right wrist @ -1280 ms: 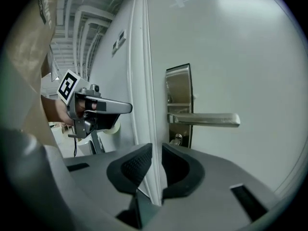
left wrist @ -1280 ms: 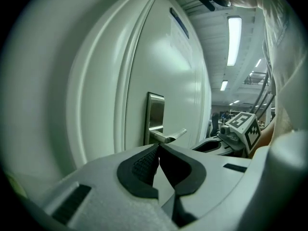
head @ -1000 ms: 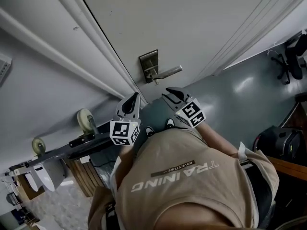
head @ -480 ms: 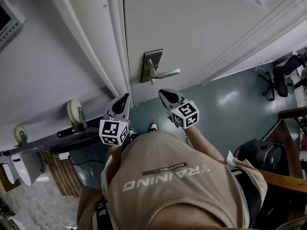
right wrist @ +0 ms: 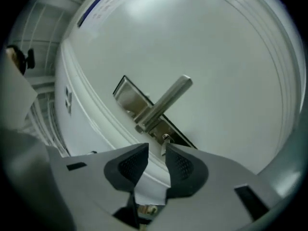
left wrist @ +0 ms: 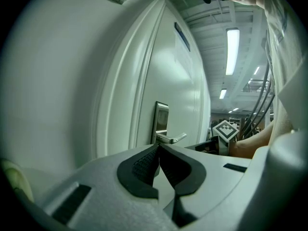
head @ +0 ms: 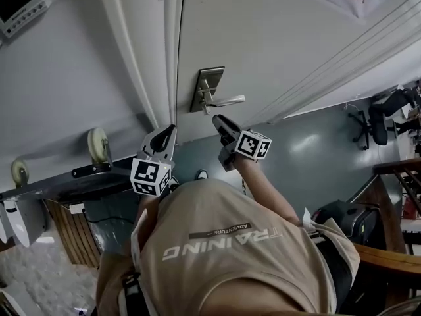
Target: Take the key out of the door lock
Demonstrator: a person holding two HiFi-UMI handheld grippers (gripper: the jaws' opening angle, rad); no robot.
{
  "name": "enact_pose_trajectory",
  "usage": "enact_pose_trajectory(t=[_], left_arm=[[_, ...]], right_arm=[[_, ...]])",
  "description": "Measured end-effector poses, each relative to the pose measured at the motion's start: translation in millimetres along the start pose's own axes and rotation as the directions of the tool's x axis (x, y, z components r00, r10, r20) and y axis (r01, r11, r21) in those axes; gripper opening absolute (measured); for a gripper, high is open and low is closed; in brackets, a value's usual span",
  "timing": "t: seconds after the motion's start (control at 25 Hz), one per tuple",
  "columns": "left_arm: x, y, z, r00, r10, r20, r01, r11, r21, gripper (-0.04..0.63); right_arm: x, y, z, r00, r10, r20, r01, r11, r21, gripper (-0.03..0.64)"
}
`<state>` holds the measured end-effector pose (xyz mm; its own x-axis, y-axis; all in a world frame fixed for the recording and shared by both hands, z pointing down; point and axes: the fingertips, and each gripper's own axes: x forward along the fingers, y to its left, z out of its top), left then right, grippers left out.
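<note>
- The key [right wrist: 165,141] sat in the lock plate [right wrist: 126,96] just under the lever handle [right wrist: 166,102], on the near face of the door [head: 276,38].
- Its long axis seemed to run out of the door face toward the person. The thin head showed almost edge-on in the right gripper view, so its exact turn could not be read.
- The right tool [right wrist: 156,150] had just been opening. Its jaws stood apart with nothing clamped, and the key head lay just ahead of the gap, close against the right-hand pad.
- The left tool [left wrist: 159,150] hung off to the left, well apart from the lock, with its jaws together and empty.
- Risk, as I judged it:
  - The key sat off-centre in the gap, so closing there could push the head sideways instead of pinching it.
  - A thin head caught only at the pad tips could slip free on the pull.
  - A pull not in line with the key's axis, or made while the key was turned away from its release position, would likely bind it in the lock.
  - The lever handle directly above left little room and could catch the tool.
</note>
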<state>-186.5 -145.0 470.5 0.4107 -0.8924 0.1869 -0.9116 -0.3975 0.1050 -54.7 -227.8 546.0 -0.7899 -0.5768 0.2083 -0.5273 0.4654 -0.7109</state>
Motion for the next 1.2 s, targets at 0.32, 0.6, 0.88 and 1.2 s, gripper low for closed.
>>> enact_pose_trajectory(t=[0.32,0.6,0.88,1.2], left_arm=[[-2,-1,4,1.0,0.004,0.006,-0.004,1.0,0.017,0.009],[-4,-1,5,1.0,0.015,0.009,-0.015,1.0,0.014,0.009],[-8,1,-1,1.0,0.021,-0.004,-0.021,1.0,-0.002,0.009],[-11,-1,-14,0.999,0.022,-0.028,-0.023,0.999,-0.039,0.009]], right_arm=[[14,-24,-14,0.994,0.049,0.093,-0.092,0.832,0.546,0.121],[30,-36,-21,0.993,0.036,0.115,-0.103,0.753,0.65,0.121],[45,-34,-23,0.994,0.038,0.104,-0.098,0.737,0.669,0.121],[61,-35,-18,0.989,0.048,0.143,-0.133,0.724,0.677,0.089]])
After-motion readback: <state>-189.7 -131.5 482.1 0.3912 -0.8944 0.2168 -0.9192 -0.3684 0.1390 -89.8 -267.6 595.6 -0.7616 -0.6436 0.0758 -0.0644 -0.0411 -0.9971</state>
